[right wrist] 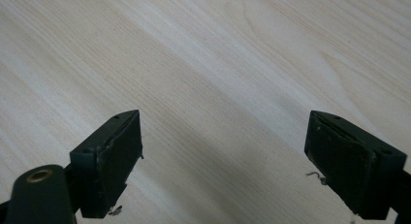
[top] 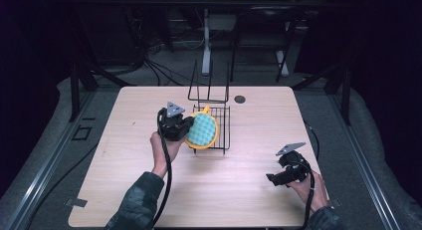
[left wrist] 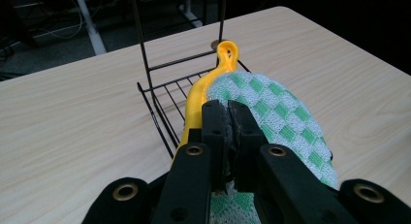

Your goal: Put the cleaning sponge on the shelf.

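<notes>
The scrubber (top: 201, 131), green-checked with a yellow handle, is clamped at its edge by the left gripper (top: 186, 126), over the near side of the black wire rack (top: 219, 125) at the table (top: 149, 190) centre; the right gripper (top: 271, 178) hovers with jaws wide apart near the right front edge, holding nothing.

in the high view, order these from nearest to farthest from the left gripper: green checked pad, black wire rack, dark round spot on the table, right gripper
1. Green checked pad: clamped in the left gripper.
2. Black wire rack: just behind the pad.
3. Dark round spot: beyond the rack, toward the table's far edge.
4. Right gripper: near-right part of the table.
</notes>
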Tool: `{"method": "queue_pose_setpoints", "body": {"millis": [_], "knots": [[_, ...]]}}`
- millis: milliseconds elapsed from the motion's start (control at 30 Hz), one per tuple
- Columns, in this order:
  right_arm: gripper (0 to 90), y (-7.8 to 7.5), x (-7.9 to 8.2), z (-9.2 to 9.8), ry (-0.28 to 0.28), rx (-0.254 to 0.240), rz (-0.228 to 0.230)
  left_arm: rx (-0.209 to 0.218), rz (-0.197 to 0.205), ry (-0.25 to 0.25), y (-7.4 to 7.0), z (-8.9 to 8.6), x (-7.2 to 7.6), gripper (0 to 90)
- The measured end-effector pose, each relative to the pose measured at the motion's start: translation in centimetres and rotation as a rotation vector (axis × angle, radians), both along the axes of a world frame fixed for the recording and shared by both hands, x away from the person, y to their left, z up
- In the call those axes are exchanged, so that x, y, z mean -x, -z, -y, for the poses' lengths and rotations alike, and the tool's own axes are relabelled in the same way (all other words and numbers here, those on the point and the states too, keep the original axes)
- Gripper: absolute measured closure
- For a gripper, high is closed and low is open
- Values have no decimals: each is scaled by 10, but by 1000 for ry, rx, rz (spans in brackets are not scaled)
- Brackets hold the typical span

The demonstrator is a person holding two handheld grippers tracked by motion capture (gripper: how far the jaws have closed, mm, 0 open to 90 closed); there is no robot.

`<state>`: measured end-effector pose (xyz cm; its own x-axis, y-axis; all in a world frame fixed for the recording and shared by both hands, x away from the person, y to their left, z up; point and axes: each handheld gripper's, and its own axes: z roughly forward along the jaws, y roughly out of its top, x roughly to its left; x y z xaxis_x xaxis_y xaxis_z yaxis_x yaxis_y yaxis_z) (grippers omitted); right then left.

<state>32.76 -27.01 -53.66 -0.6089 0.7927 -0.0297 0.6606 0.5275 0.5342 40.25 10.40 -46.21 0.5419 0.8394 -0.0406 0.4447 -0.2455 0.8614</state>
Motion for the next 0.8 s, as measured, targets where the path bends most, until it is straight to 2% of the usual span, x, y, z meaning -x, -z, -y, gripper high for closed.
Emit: {"method": "queue_pose_setpoints", "body": {"millis": [267,500,800], "knots": [[131,0,0,0,-1,2,-3,14,-7,-10,8,8,-8,869],[131,0,0,1,0,-2,-9,8,-33,-7,14,11,-17,868],[132,2,-1,1,1,-8,-3,31,-43,-25,21,13,-24,869]]}}
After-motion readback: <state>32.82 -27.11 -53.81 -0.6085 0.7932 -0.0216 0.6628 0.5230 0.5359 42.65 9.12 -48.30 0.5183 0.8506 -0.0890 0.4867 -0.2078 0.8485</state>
